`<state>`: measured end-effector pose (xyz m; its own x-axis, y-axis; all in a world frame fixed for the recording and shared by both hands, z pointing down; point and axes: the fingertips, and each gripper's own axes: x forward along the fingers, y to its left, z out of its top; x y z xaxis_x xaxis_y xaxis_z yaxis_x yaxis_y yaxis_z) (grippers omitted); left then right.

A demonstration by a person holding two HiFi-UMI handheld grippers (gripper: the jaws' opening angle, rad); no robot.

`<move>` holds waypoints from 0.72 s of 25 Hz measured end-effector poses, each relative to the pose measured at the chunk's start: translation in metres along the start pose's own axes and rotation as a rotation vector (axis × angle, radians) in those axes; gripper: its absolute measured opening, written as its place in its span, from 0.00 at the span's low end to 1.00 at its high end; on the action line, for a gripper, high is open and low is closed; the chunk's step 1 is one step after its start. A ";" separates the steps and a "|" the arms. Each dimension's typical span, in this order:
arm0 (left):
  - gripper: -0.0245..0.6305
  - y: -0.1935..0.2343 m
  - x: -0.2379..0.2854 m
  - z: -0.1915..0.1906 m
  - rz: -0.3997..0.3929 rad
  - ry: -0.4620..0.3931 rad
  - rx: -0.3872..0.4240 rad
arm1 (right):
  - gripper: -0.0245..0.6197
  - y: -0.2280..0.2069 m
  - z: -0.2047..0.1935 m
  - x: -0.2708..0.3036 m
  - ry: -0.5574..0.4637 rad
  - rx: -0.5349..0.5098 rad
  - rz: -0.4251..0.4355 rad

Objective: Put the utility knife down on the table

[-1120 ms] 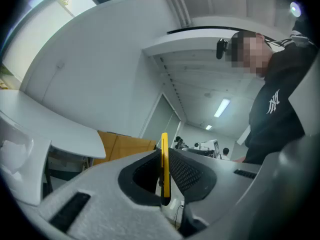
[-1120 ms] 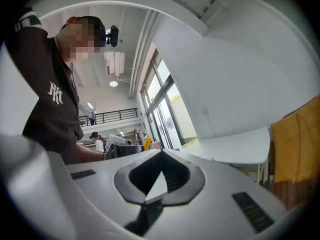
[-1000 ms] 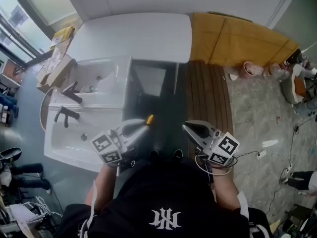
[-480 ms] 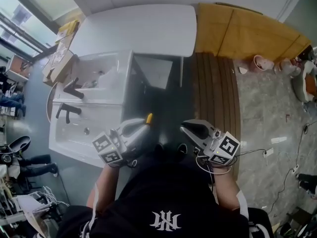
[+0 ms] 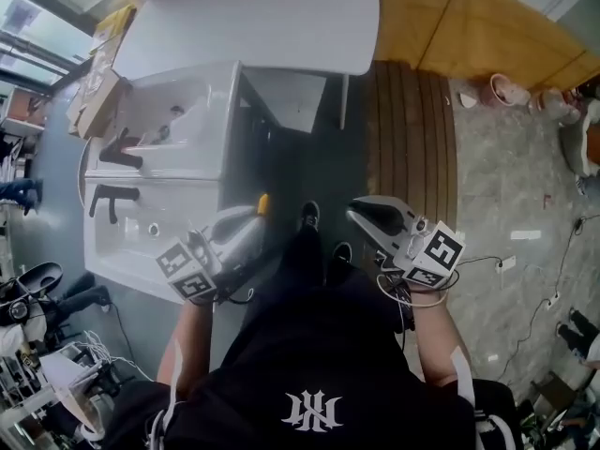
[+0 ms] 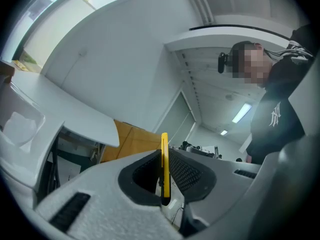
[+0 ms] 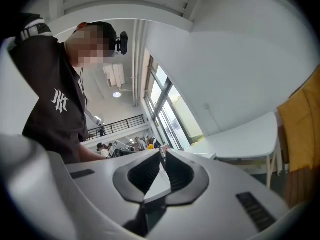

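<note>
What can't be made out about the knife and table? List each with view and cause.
- utility knife: edge-on in left gripper view; blade out or in unclear.
- Its body: head view, left gripper covers all but the yellow tip.
- table: far edge cut off by head view's top.

white double washbasin unit (image 5: 187, 129) at left; two black taps (image 5: 114, 150) on its left side, one nearer than the other; cardboard boxes (image 5: 94, 101) stacked just beside its far left corner; dark slatted wood strip (image 5: 408, 129) right of centre; ochre panel (image 5: 487, 36) beyond that; grey stone floor (image 5: 506, 186) at right, pale pots (image 5: 506, 92) near its far edge; black shirt with white emblem (image 5: 314, 411) along the bottom
</note>
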<state>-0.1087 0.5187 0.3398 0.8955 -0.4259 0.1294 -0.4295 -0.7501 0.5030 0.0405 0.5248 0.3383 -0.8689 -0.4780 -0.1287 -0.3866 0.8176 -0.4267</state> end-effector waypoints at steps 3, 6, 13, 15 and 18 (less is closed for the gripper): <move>0.10 0.030 0.017 0.022 -0.024 -0.069 -0.024 | 0.05 -0.034 0.010 0.003 0.038 -0.004 -0.082; 0.10 0.072 0.028 0.039 -0.029 -0.081 -0.022 | 0.05 -0.058 0.020 0.024 0.099 -0.014 -0.097; 0.10 0.138 0.064 0.094 -0.149 -0.123 -0.061 | 0.05 -0.125 0.050 0.079 0.112 -0.011 -0.192; 0.10 0.156 0.070 0.094 -0.152 -0.128 -0.082 | 0.05 -0.141 0.048 0.090 0.121 0.000 -0.205; 0.10 0.181 0.085 0.086 -0.121 -0.106 -0.104 | 0.05 -0.163 0.045 0.098 0.157 -0.004 -0.186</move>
<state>-0.1198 0.3034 0.3686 0.9201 -0.3910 -0.0254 -0.3001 -0.7449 0.5959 0.0321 0.3301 0.3547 -0.8201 -0.5648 0.0921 -0.5450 0.7216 -0.4269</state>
